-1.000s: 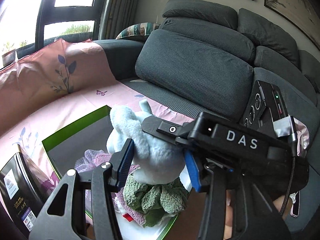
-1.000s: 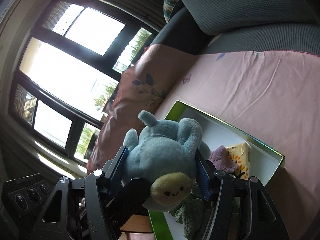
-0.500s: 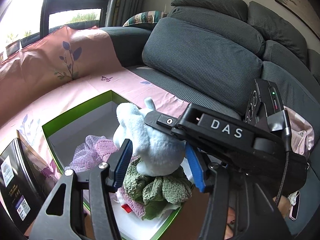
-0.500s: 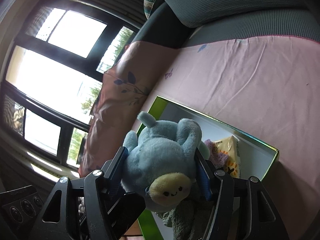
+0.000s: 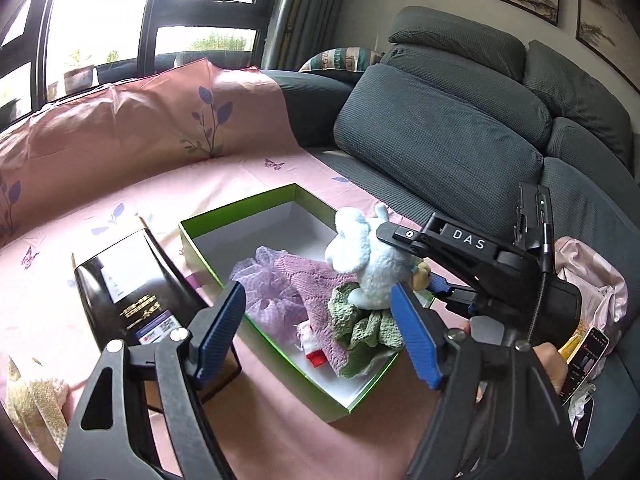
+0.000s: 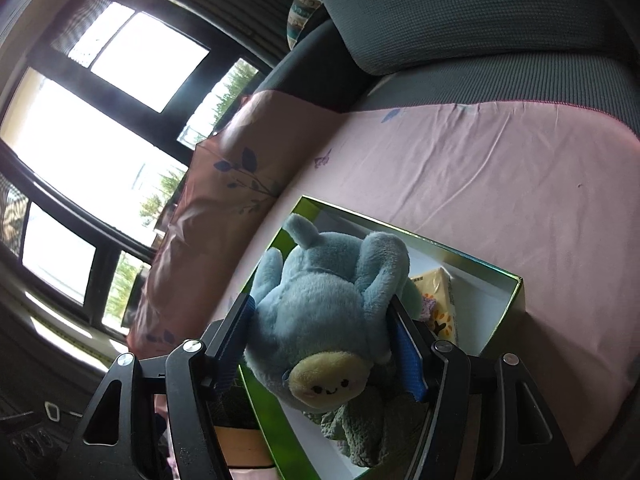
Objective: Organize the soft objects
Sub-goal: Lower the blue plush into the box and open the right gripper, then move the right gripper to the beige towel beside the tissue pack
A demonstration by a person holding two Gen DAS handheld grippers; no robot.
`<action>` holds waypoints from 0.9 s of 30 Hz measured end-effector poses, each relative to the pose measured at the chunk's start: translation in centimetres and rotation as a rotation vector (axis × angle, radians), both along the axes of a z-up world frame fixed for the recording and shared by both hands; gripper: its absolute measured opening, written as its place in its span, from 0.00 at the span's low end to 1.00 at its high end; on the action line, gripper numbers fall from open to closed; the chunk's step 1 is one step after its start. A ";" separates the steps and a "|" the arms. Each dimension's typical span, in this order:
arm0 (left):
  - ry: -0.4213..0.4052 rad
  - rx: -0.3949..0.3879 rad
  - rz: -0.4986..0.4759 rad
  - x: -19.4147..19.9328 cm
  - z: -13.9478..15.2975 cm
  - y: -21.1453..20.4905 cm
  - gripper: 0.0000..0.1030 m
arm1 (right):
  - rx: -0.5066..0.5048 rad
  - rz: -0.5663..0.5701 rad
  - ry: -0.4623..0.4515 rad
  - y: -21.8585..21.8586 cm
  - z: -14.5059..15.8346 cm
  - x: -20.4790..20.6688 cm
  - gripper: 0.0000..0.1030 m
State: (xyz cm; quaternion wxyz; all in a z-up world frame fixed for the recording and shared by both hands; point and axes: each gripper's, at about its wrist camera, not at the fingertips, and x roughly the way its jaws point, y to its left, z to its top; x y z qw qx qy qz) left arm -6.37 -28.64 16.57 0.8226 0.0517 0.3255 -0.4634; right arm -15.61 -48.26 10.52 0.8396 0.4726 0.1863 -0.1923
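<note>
Blue plush toy clamped in right gripper above green box (knitted cloths inside); left gripper just opening, empty.

daylight floods in from the blown-out window at far left; soft shadows, sharp centre, strong fisheye bending and dark vignetted corners.

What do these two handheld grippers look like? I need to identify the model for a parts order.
Both the left gripper and right gripper have black skeletal frames, silver pivot bolts and ribbed blue pads. The right one's body carries white "DAS" lettering, a green indicator light and a black cable.
</note>
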 end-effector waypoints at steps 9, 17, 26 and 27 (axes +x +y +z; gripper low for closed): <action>-0.039 -0.023 0.278 0.6 0.1 9.2 0.80 | -0.221 0.038 0.029 4.7 3.7 0.6 0.73; 0.066 -0.063 0.506 2.9 -1.7 18.6 0.82 | -0.356 0.139 0.057 9.0 5.3 2.7 0.73; 0.103 -0.103 0.744 4.9 -4.5 27.5 0.85 | -0.481 0.252 0.057 14.8 6.7 5.0 0.80; 0.103 -0.110 0.763 5.0 -4.9 28.0 0.85 | -0.507 0.266 0.062 15.7 6.8 5.4 0.80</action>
